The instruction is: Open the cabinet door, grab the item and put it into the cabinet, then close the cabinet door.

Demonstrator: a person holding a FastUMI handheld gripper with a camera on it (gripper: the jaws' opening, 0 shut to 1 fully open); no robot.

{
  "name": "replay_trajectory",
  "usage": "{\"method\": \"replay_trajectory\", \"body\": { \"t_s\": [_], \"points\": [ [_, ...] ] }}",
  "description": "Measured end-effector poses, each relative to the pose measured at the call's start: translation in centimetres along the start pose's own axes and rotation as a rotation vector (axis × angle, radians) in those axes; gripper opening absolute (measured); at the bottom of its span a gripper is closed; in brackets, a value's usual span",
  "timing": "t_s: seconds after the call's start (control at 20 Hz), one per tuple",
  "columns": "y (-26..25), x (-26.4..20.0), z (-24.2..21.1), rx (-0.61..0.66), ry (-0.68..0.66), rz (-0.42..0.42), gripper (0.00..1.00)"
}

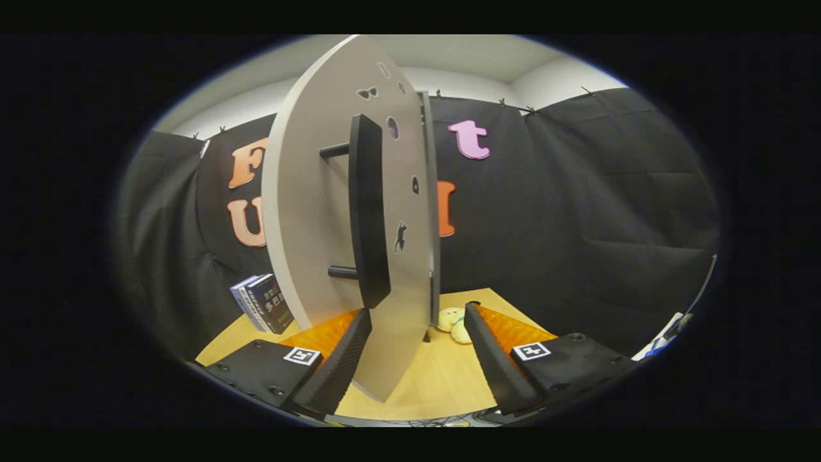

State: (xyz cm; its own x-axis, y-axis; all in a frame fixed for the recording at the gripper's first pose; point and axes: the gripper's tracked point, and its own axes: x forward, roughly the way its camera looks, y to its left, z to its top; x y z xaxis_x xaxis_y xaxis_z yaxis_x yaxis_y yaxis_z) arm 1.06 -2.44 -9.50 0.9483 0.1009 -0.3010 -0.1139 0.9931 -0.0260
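Black-cloth booth wall behind, pale wooden table (442,378) below. Noted two dark books (263,303) leaning against the cloth at far left, well clear of the work.

Next, found the grey cabinet door (308,212) standing nearly edge-on to the camera, handle face turned left, with small animal cut-outs along it. Judged swung open; first step taken as done. Recorded the black bar handle (369,212) on two posts, its lower end just above the left fingertip; could not tell whether touching.

Found the gripper (418,312) spread wide, the door's lower edge passing between the fingers, nothing pinched.

Located the item, a pale plush toy (454,324), lying on the table beyond the fingers, just right of the door's edge and beside the right fingertip. Not yet grabbed.

Could not see into the cabinet; contents undetermined.

Judged outstanding: grabbing the toy, placing it inside, closing the door.
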Motion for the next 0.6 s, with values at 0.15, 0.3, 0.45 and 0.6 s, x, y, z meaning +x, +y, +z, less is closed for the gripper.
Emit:
{"method": "replay_trajectory", "body": {
  "t_s": [0.15, 0.3, 0.45, 0.6],
  "points": [
    [3.0, 2.2, -0.5, -0.012, 0.012, 0.023, 0.94],
    [6.1, 5.3, -1.2, -0.024, 0.027, 0.049, 0.94],
    [9.2, 9.8, -1.7, -0.018, 0.034, 0.079, 0.94],
    [11.0, 15.2, -3.0, -0.015, 0.042, 0.073, 0.94]
  ]
}}
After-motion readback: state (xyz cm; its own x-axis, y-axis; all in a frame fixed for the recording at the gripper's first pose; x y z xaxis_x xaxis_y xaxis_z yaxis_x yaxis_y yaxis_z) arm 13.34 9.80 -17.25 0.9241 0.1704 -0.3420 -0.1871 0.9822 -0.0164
